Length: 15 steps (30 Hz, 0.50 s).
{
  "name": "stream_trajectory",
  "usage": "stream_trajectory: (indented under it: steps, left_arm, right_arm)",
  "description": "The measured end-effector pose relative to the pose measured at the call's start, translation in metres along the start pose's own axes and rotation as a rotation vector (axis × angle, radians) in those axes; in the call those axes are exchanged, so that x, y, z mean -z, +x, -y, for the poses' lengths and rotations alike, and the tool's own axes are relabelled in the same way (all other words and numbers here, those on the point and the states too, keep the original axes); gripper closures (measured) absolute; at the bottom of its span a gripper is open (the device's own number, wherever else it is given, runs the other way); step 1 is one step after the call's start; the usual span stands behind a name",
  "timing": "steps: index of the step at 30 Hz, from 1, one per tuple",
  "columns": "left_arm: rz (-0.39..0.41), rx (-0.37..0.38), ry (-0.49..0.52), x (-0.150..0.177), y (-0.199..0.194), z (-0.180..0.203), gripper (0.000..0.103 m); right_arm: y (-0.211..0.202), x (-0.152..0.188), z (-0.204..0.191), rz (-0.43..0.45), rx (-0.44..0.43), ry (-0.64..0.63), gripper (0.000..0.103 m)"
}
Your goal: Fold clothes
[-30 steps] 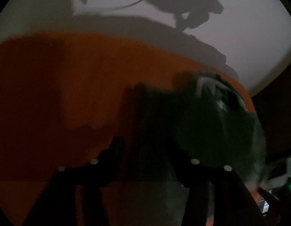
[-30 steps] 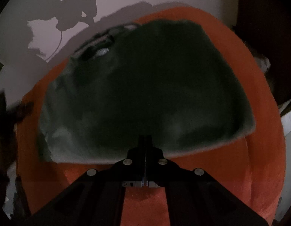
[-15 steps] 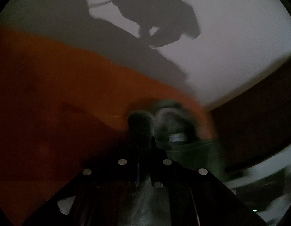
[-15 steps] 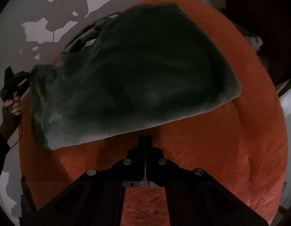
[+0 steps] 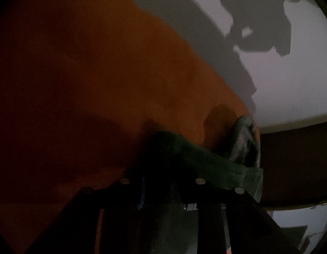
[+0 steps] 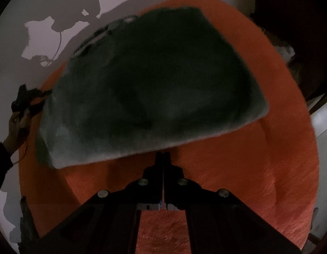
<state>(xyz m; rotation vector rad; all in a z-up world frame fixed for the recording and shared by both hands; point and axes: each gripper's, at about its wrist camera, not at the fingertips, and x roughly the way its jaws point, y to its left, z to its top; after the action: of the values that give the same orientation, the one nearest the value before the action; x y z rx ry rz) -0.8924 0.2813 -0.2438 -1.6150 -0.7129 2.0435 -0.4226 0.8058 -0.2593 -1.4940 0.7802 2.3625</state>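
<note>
Garment (image 6: 155,89), dark green, lies spread on an orange blanket (image 6: 258,169) beside a pale wall (image 6: 13,48); right gripper (image 6: 163,158) hovers just at its near hem, jaws clenched together with nothing between them; left gripper (image 5: 163,169) has just been opening, and cloth lies bunched between its fingers at the garment's left edge, though the dim view does not show whether the pads press it; a hand (image 6: 15,127) holds that gripper.
</note>
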Motion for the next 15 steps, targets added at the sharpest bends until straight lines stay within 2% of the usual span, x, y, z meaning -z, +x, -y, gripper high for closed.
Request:
stream_trajectory:
  steps: [1, 2, 5, 6, 7, 10, 12, 14, 15]
  left_arm:
    - [0.036, -0.005, 0.007, 0.002, -0.011, 0.002, 0.072]
    - [0.107, -0.045, 0.026, 0.004, -0.029, 0.006, 0.069]
    - [0.341, -0.172, 0.057, 0.018, -0.080, 0.024, 0.068]
    - [0.367, -0.177, 0.058, 0.023, -0.089, 0.035, 0.068]
    - [0.363, -0.164, 0.066, 0.030, -0.092, 0.048, 0.068]
    - [0.290, -0.183, 0.202, 0.083, -0.079, 0.105, 0.066]
    - [0.220, -0.226, 0.317, 0.136, -0.051, 0.142, 0.063]
    - [0.132, -0.232, 0.377, 0.190, -0.013, 0.168, 0.062]
    - [0.076, -0.227, 0.390, 0.216, 0.009, 0.179, 0.062]
  right_arm:
    - [-0.004, -0.004, 0.001, 0.016, 0.003, -0.002, 0.103]
    - [-0.005, -0.008, 0.000, 0.026, 0.001, -0.004, 0.103]
    - [-0.006, -0.015, -0.002, 0.049, -0.015, -0.004, 0.103]
    - [-0.003, -0.016, -0.004, 0.055, -0.019, -0.007, 0.103]
    - [0.000, -0.016, -0.007, 0.057, -0.021, -0.010, 0.103]
    - [0.012, -0.016, -0.018, 0.063, -0.037, -0.019, 0.103]
    - [0.018, -0.017, -0.029, 0.083, -0.038, -0.027, 0.103]
    - [0.020, -0.016, -0.041, 0.109, -0.061, -0.027, 0.103]
    - [0.021, -0.016, -0.046, 0.132, -0.126, -0.008, 0.103]
